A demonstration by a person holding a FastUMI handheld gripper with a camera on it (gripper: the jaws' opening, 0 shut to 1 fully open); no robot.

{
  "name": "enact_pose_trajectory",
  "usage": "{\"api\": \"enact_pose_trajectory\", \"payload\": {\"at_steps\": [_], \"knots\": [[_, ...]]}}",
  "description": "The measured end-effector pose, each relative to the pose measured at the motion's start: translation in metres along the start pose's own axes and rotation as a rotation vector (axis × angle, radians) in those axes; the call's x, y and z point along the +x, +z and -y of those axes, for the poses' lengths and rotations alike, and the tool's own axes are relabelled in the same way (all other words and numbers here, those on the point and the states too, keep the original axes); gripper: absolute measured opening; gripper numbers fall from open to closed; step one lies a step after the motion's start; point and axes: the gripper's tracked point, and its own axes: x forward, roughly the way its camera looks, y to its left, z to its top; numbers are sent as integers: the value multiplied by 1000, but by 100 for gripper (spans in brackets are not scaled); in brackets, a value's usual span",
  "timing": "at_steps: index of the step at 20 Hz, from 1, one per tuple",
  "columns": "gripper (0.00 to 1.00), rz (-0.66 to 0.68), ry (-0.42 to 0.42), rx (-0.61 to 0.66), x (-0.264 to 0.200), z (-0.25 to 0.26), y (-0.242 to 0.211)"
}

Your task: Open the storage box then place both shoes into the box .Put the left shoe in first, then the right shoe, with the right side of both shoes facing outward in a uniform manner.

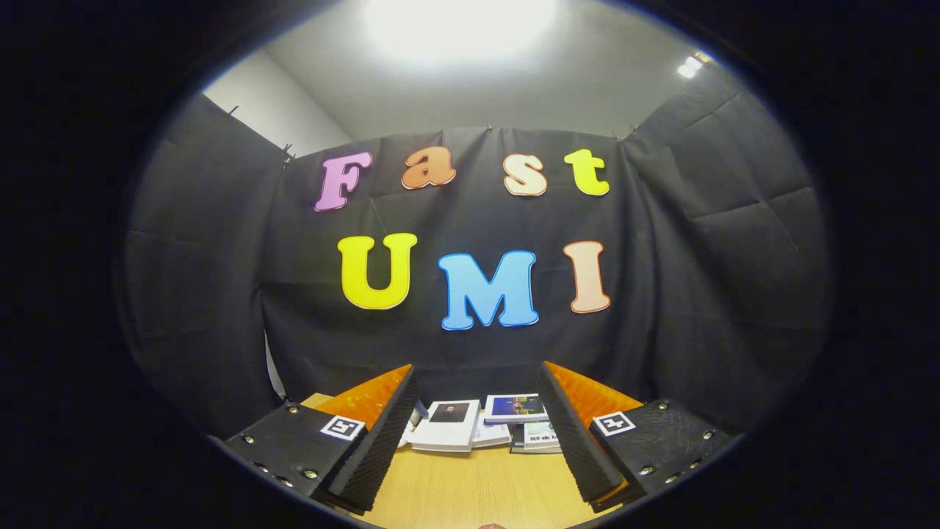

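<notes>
Shoes and storage box are lying somewhere outside what the gripper [477, 433] is looking at, so where they are sitting, and whether the box is standing open or closed, cannot be judged from this moment. The gripper is being held level, facing the booth's cloth wall, with its fingers [382, 433] spread wide and holding nothing; bare wooden desk [470, 492] is showing between them. Just beyond the fingers, near the foot of the wall, a small cluster of books [455, 422] is lying flat, possibly four or five, though the far ones are overlapping and hard to count. This pose is fitting either a moment ahead of any work on the box or one after both shoes are lying inside it, and nothing here is settling which. For whichever step is in hand, doing it well is depending on bringing the box and shoes into sight before committing, keeping the jaws parted until the target is sitting squarely between them, and steering clear of the books along the back of the desk.
</notes>
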Motion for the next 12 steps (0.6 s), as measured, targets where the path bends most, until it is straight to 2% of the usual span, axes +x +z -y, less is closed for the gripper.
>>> {"api": "enact_pose_trajectory", "payload": {"at_steps": [4, 12], "knots": [[98, 35, -8, -22, 1, 5, 15], [98, 24, 13, -1, 11, 6, 9]]}}
